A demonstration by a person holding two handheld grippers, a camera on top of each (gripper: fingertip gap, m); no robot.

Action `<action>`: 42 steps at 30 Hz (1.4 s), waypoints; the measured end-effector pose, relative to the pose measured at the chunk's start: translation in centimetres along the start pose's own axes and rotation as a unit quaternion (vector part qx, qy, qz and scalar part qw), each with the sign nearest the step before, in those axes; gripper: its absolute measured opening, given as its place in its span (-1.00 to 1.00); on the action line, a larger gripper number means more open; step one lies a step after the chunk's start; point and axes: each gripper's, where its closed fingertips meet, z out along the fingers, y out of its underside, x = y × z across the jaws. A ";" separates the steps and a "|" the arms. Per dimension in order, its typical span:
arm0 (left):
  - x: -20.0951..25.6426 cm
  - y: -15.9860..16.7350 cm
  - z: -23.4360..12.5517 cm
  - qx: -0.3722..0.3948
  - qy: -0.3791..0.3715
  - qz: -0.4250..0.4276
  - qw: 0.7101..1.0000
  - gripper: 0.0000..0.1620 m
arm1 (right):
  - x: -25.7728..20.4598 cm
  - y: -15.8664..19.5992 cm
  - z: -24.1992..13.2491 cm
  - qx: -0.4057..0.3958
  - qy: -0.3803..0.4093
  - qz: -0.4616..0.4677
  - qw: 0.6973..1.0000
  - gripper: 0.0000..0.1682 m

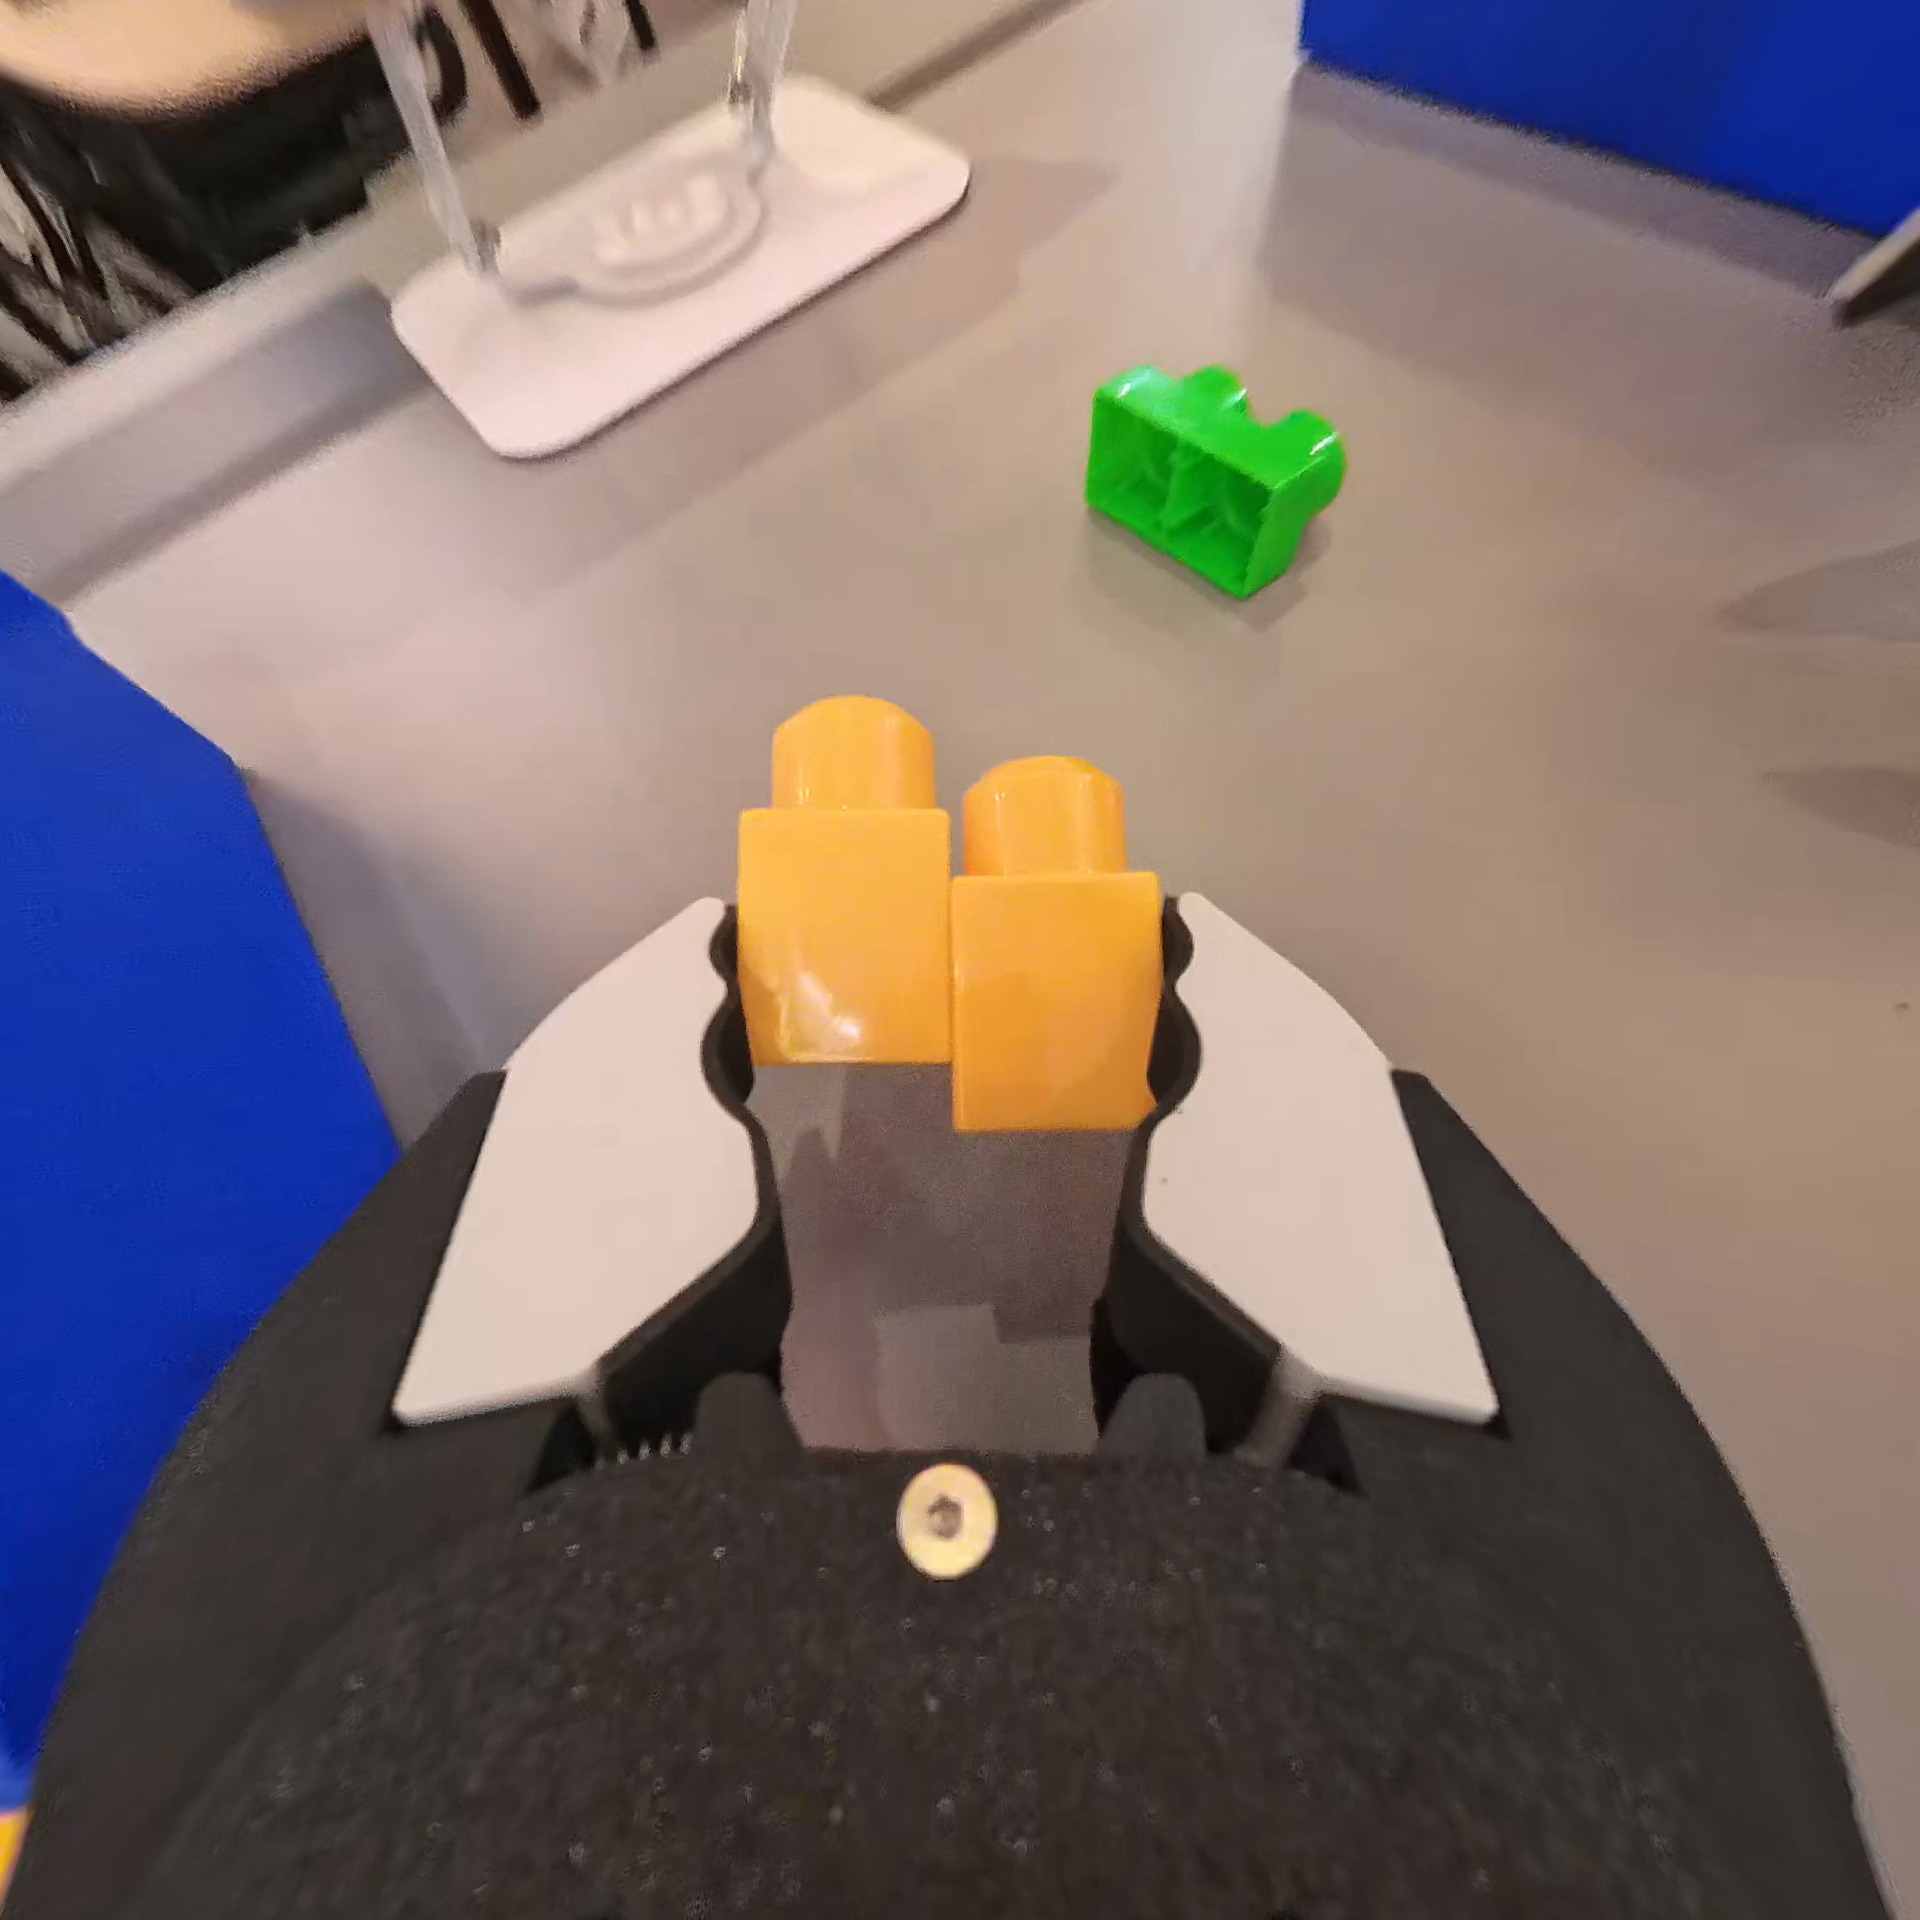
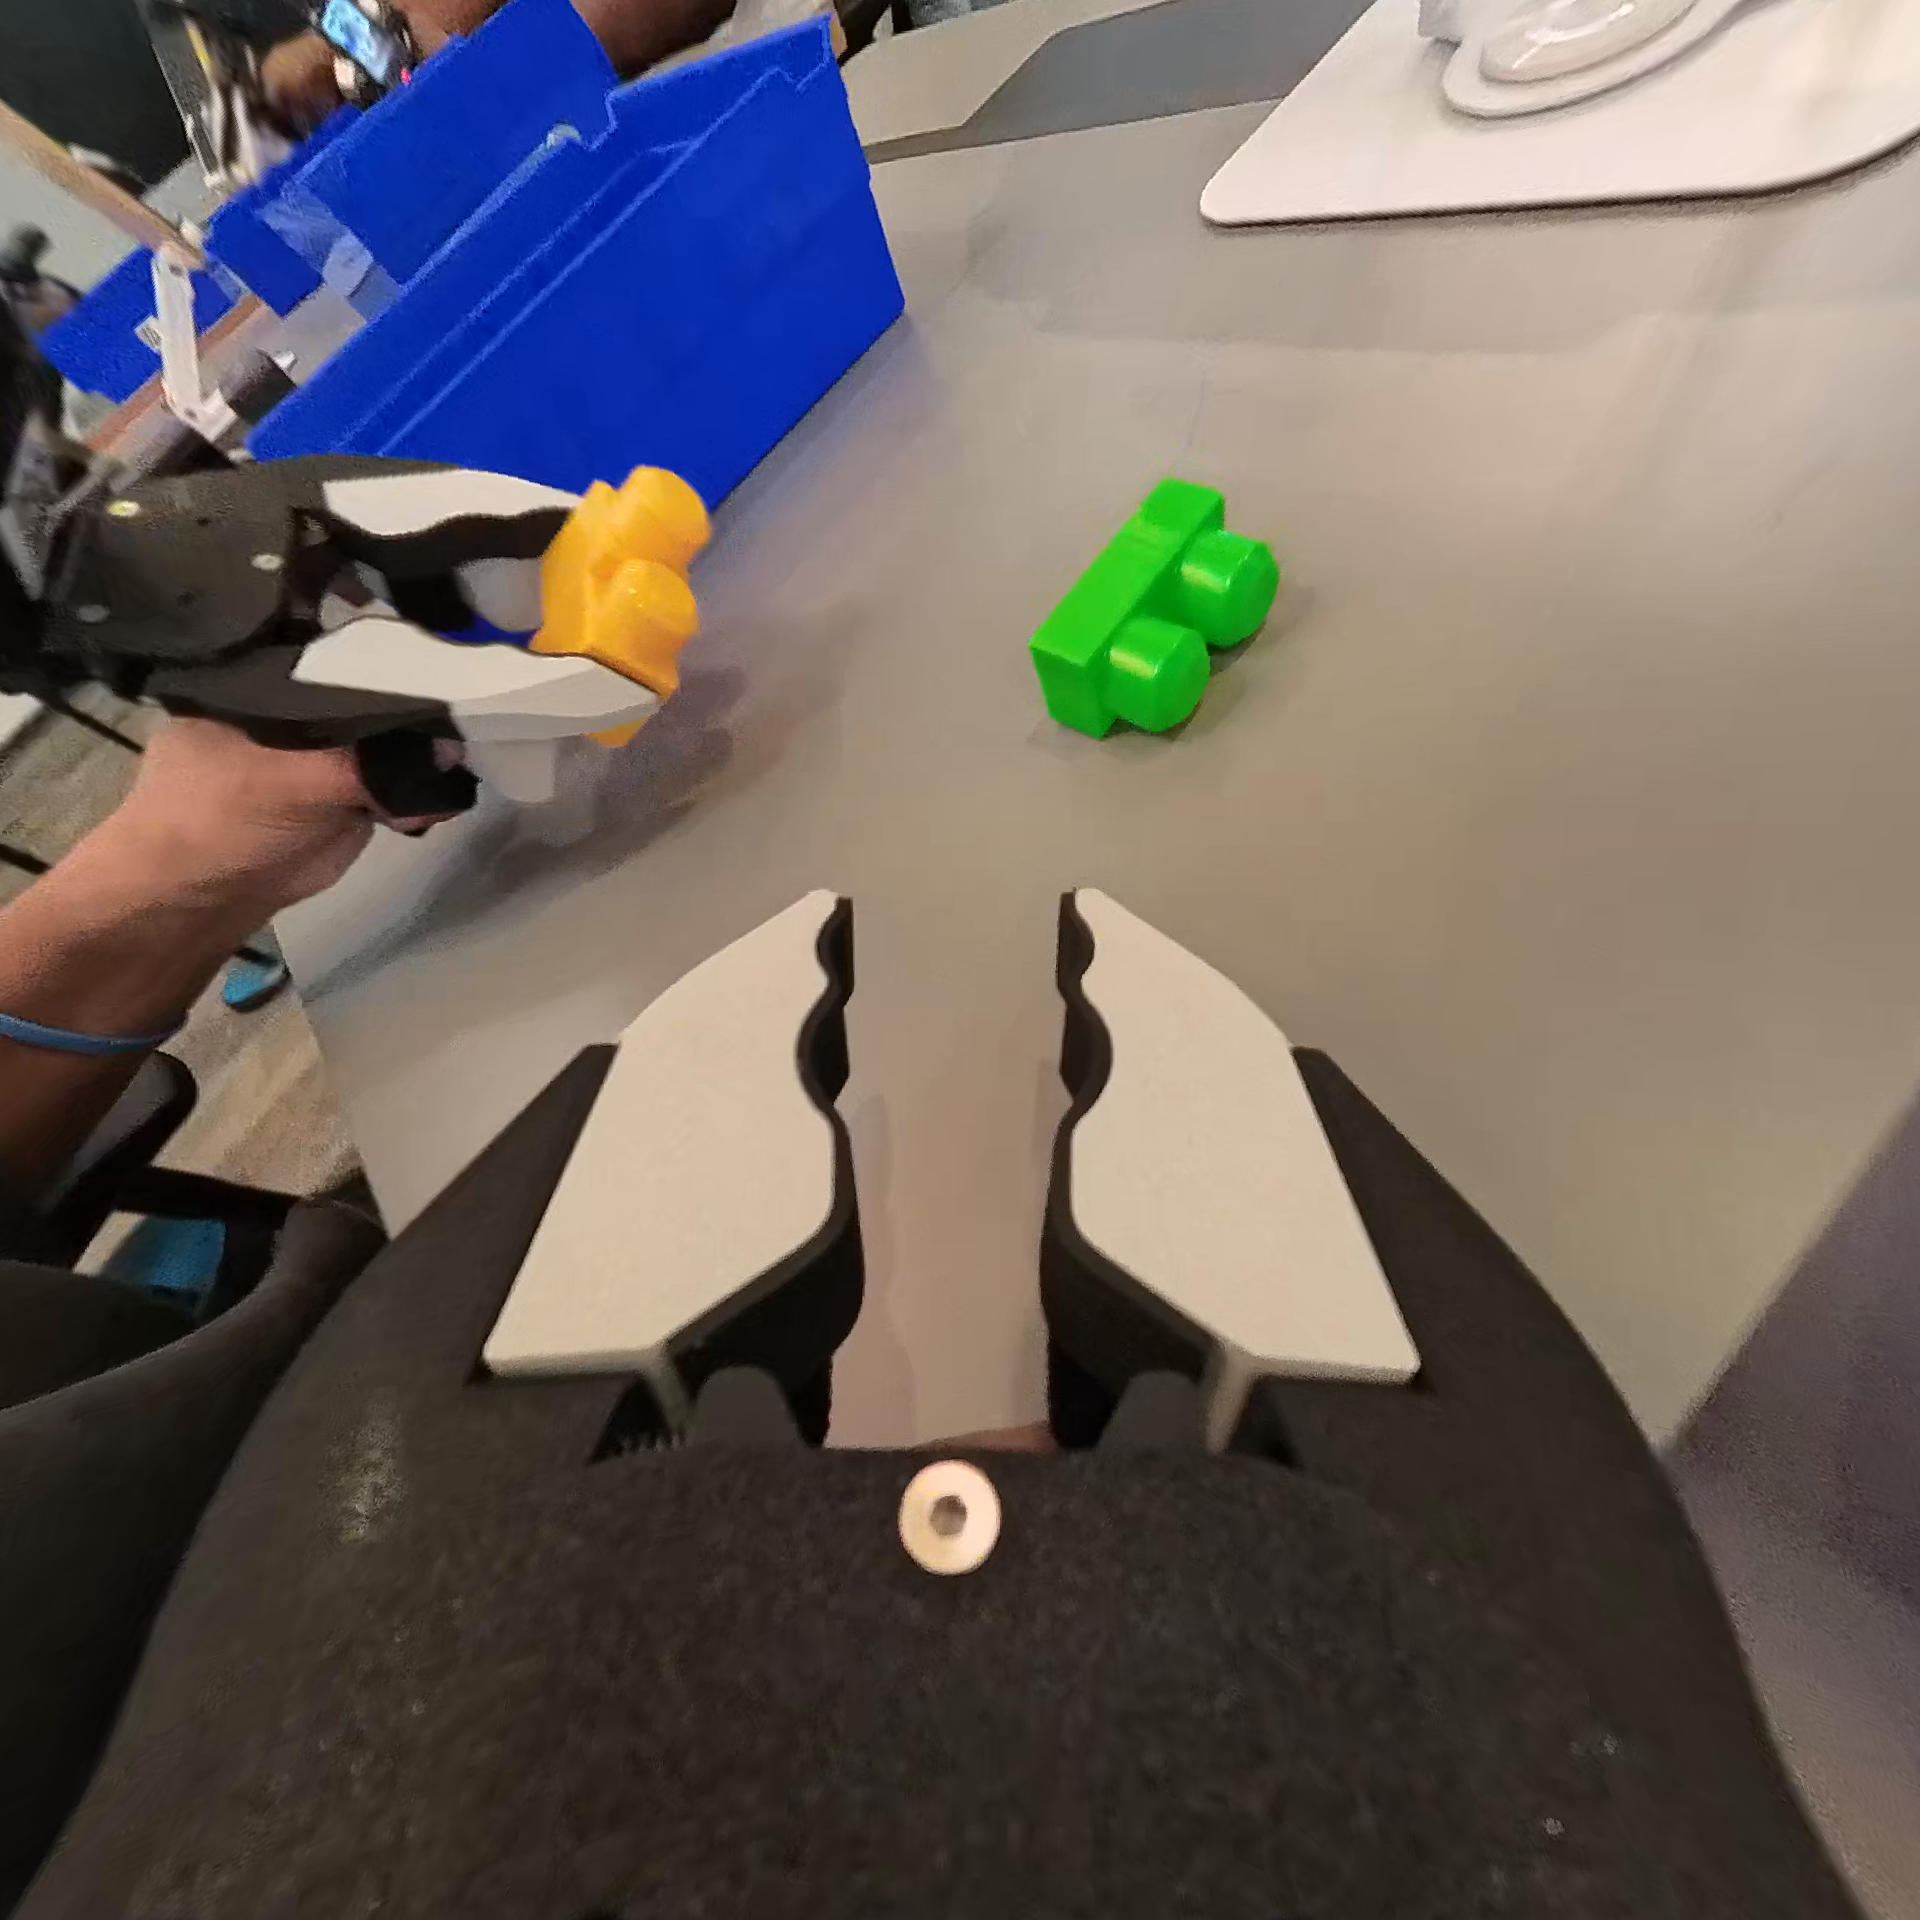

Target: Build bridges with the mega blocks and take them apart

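My left gripper (image 1: 951,920) is shut on two orange single-stud blocks (image 1: 940,935) held side by side, slightly offset, studs pointing forward, above the grey table (image 1: 1455,1039). The right wrist view shows it at the left (image 2: 608,613) with the orange blocks (image 2: 623,603) in a person's hand. A green two-stud block (image 1: 1210,483) lies on its side on the table ahead of it, hollow underside facing me. My right gripper (image 2: 956,914) is open and empty over the table, with the green block (image 2: 1143,613) a short way ahead, its studs facing me.
A blue bin (image 2: 623,301) stands at the table's far left, with more blue bins behind it; blue bins also show at the left (image 1: 125,987) and top right (image 1: 1662,94). A white stand base (image 1: 675,281) sits at the back. The table edge (image 2: 1766,1330) runs close on my right.
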 end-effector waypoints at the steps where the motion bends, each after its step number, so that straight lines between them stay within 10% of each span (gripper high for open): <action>1: 0.1 -0.3 -0.4 0.017 0.004 0.014 1.000 -0.08 | 0.1 -0.4 0.3 -0.009 0.000 -0.014 1.000 -0.54; 15: 2.3 0.3 -1.5 0.026 0.084 0.055 0.995 -0.08 | 5.0 -2.8 9.2 -0.146 0.013 -0.298 0.943 0.06; 27: 1.5 1.3 -1.7 0.023 0.107 0.024 0.994 -0.08 | 5.2 -4.7 7.6 -0.328 0.043 -0.452 0.828 -0.15; 37: 2.9 2.2 -1.3 -0.006 0.121 0.040 0.992 -0.08 | 6.8 -4.3 8.7 -0.357 -0.080 -0.356 0.860 -0.14; 42: 3.7 2.0 -1.2 -0.012 0.130 0.044 0.991 -0.07 | 5.3 -3.4 9.9 -0.311 -0.047 -0.137 0.939 -0.17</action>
